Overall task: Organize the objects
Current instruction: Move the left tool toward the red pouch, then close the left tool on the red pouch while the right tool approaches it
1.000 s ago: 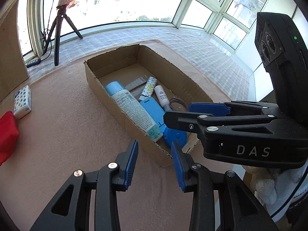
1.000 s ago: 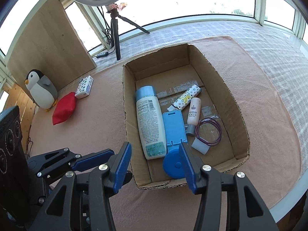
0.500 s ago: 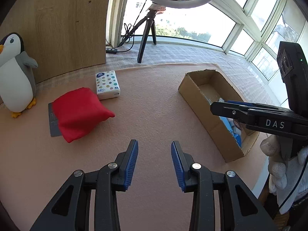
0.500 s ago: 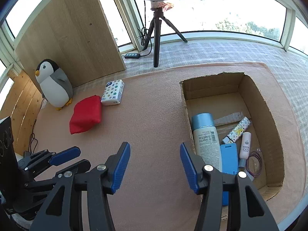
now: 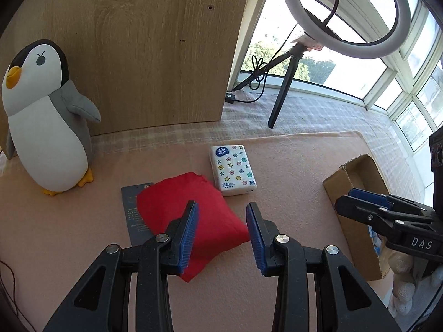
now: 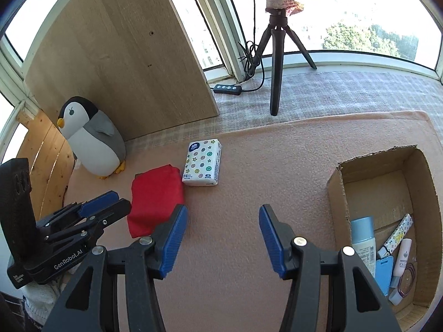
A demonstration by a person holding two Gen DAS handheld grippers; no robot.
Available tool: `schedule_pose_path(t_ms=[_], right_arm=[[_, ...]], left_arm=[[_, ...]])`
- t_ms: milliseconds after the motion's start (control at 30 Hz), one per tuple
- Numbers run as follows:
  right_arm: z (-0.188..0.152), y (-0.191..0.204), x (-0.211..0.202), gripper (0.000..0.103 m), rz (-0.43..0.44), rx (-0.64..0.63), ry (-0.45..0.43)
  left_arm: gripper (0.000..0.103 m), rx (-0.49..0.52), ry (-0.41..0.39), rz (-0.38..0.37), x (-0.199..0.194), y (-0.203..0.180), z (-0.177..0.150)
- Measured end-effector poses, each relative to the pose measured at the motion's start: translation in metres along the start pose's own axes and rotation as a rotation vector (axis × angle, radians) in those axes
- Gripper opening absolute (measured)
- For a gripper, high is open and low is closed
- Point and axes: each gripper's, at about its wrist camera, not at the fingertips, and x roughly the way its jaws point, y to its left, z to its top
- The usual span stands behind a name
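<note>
"DAS" on right tongs (image 5: 360, 202), "GenRobot.AI" on left tongs (image 6: 94, 207)

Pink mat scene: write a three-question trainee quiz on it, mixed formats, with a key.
1. True or false: the red pouch lies inside the cardboard box.
2. Multiple choice: what lies partly under the red pouch? A) a dark card B) a hair tie C) a bottle
3. Fill in: the tissue pack lies on the mat between the red pouch and the ____.

Key
1. False. It lies on the pink mat, outside the box, near the toy penguin.
2. A. The dark card shows from under the pouch's edge.
3. Cardboard box. Both the left gripper and the right gripper are open and empty.
</note>
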Motion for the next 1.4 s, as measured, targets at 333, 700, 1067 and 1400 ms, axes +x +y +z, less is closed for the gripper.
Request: schedule_pose_path(t_ms=[333, 700, 1067, 1400], right_arm=[[-0.03, -0.009, 0.017, 0.05, 0.036, 0.028, 0.058], [-0.041, -0.025, 0.008, 0.05, 0.049, 0.055, 0.061], [-0.066, -0.012, 0.004, 0.05, 0.038, 0.008, 0.078], [-0.116, -0.025, 0.007, 0.05, 0.016, 0.042, 0.124]], left_arm=[[0.038, -0.106, 0.121, 0.087, 0.092, 0.042, 0.052], [0.037, -0.074, 0.174, 0.051, 0.12, 0.033, 0.021], [0.037, -0.026, 0.124, 0.025, 0.089, -0.022, -0.055], [0.037, 0.005, 0.121, 0.004, 0.042, -0.05, -0.129]])
